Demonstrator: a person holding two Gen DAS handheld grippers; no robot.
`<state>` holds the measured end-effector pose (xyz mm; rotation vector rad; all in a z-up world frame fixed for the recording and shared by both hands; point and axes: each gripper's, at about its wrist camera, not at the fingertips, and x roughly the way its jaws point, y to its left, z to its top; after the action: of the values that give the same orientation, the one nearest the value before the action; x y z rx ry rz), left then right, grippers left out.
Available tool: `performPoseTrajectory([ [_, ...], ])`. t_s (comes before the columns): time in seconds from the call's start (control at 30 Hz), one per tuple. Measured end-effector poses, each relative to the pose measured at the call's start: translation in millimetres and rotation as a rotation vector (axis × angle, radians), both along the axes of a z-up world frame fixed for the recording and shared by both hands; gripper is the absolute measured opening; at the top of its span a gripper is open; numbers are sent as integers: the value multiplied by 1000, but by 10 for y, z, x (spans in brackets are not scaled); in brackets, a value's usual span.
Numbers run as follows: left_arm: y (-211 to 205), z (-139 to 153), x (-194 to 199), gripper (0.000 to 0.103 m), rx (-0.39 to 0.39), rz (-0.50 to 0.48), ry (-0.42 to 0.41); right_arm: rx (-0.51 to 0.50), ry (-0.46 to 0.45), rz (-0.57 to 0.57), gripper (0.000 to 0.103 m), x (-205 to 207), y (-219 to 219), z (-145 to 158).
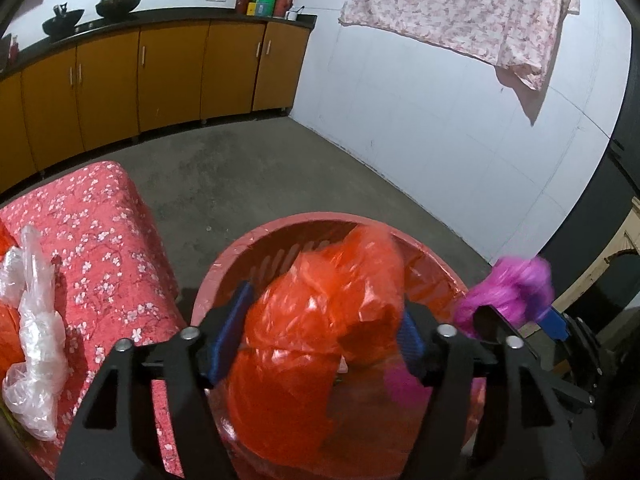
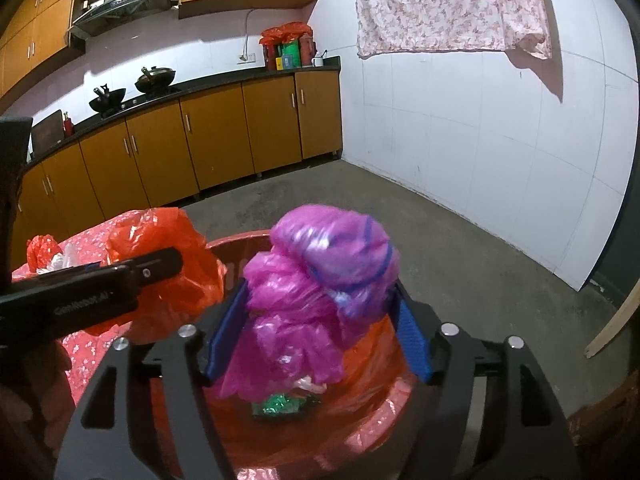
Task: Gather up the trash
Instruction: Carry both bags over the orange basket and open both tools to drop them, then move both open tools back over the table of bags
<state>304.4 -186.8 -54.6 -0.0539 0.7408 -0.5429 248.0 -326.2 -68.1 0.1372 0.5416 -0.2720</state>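
My left gripper (image 1: 324,324) is shut on a crumpled orange plastic bag (image 1: 320,336) and holds it over the red trash bin (image 1: 280,232), which has a red liner. My right gripper (image 2: 320,328) is shut on a crumpled magenta plastic bag (image 2: 320,280) and holds it over the same bin (image 2: 240,242). Green foil trash (image 2: 284,406) lies inside the bin. From the right wrist view, the left gripper (image 2: 168,264) with the orange bag (image 2: 176,280) sits to the left. In the left wrist view the magenta bag (image 1: 508,292) shows at right.
A table with a red floral cloth (image 1: 100,240) stands left of the bin, with a clear plastic bag (image 1: 36,344) and more orange plastic on it. Orange kitchen cabinets (image 2: 200,148) line the far wall. A floral sheet (image 2: 448,4) hangs on the white wall. Grey concrete floor (image 2: 440,220) lies beyond.
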Motion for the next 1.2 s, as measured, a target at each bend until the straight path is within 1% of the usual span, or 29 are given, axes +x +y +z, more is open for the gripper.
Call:
performPoseTrajectory([
  [0.07,26,-3,5,70,-1,7,7,-5,-1,-4,73,-16,1,-3],
  [0.2,116,1,-4,77,-7,33,16,-18,-6,-21,83,-67,7,10],
  [0.27,185,32,-35,78,-2,47,6,-35,-14,-34,87,-107,17,22],
  [0.33,255,73,-72,82,0,64,-8,-58,-29,-54,96,-151,22,51],
  [0.37,297,95,-91,85,0,74,-16,-72,-37,-69,98,-172,38,66],
  [0.4,347,116,-108,87,0,85,-24,-89,-45,-83,99,-195,53,82],
  [0.47,455,178,-159,89,-2,106,-39,-103,-51,-92,99,-230,79,109],
  [0.53,567,231,-216,90,-5,122,-50,-98,-56,-83,99,-239,134,150],
  [0.6,709,287,-294,93,-4,148,-65,-98,-60,-69,99,-252,219,205],
  [0.67,841,322,-370,93,-2,171,-75,-111,-61,-52,99,-257,327,259],
  [0.83,1198,388,-572,93,6,228,-94,-133,-85,26,99,-300,686,420],
  [0.97,1567,430,-777,94,18,291,-115,-123,-104,101,99,-324,991,524],
  [1.2,2268,399,-1131,96,83,428,-151,-129,-104,209,99,-289,1533,566],
])
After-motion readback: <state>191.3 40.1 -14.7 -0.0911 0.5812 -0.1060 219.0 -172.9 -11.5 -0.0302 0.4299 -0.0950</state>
